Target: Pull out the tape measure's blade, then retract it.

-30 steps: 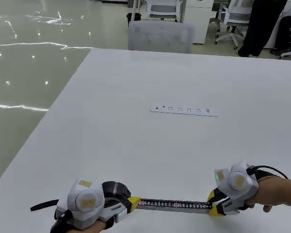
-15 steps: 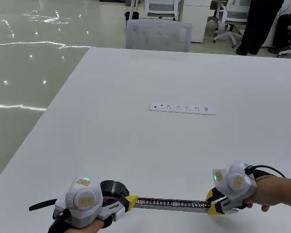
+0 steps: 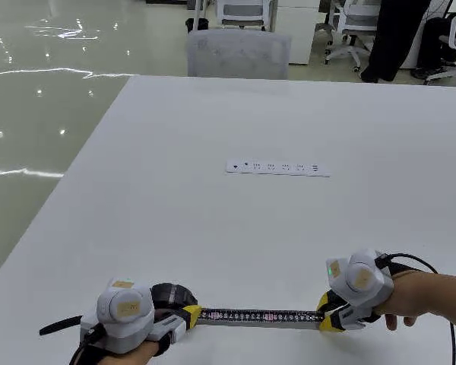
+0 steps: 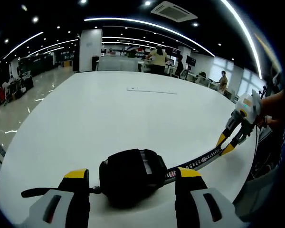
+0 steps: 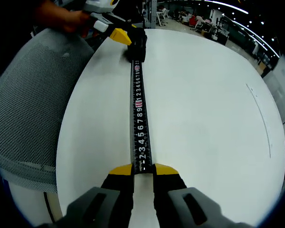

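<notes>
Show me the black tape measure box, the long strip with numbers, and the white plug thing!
tape measure case [image 4: 133,173], left gripper view, middle of its black body.
blade [image 5: 140,118], right gripper view, on the printed numbers midway along.
power strip [image 3: 277,168], head view, middle of its white top.

The tape measure case lies left, blade stretching right, power strip behind

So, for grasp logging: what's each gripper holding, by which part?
Left gripper: tape measure, by its black case. Right gripper: blade, at its tip.
</notes>
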Tool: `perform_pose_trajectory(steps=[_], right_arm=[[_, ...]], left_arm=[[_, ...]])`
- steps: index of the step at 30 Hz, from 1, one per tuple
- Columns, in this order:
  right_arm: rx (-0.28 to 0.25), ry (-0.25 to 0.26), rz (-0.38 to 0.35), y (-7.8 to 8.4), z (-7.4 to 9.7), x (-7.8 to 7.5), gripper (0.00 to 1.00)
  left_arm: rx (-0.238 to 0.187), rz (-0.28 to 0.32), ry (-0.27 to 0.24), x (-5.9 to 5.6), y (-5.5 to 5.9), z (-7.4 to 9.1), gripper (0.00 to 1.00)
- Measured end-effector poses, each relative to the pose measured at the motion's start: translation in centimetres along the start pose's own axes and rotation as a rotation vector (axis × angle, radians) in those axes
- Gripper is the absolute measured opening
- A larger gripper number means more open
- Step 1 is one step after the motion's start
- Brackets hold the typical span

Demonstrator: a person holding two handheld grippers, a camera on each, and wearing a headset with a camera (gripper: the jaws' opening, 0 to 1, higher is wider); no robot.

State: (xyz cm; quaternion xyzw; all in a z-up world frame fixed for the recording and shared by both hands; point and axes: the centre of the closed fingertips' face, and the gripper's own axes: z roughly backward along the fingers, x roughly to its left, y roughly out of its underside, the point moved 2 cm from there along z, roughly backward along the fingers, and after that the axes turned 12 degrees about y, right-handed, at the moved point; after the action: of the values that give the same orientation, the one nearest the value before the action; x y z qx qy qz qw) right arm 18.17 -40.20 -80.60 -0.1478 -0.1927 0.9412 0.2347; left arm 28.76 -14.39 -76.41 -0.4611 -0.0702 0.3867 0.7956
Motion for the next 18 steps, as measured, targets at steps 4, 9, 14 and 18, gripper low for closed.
perform_pose_trajectory(steps=[4,9,14,18], right_arm=[[0.011,0.001,-0.011,0.0,0.1,0.0,0.13],[0.016,0.001,-0.027,0.0,0.1,0.0,0.13],[0.026,0.002,-0.041,0.0,0.0,-0.1,0.13],[0.028,0.008,-0.038,0.0,0.0,0.1,0.14]], left_arm=[[0.012,0.012,0.005,-0.4,0.1,-0.5,0.68],[0.009,0.042,0.001,-0.4,-0.1,-0.8,0.65],[0.02,0.043,-0.035,-0.3,0.1,-1.2,0.65],[0.031,0.002,-0.057,0.0,0.3,-1.3,0.61]])
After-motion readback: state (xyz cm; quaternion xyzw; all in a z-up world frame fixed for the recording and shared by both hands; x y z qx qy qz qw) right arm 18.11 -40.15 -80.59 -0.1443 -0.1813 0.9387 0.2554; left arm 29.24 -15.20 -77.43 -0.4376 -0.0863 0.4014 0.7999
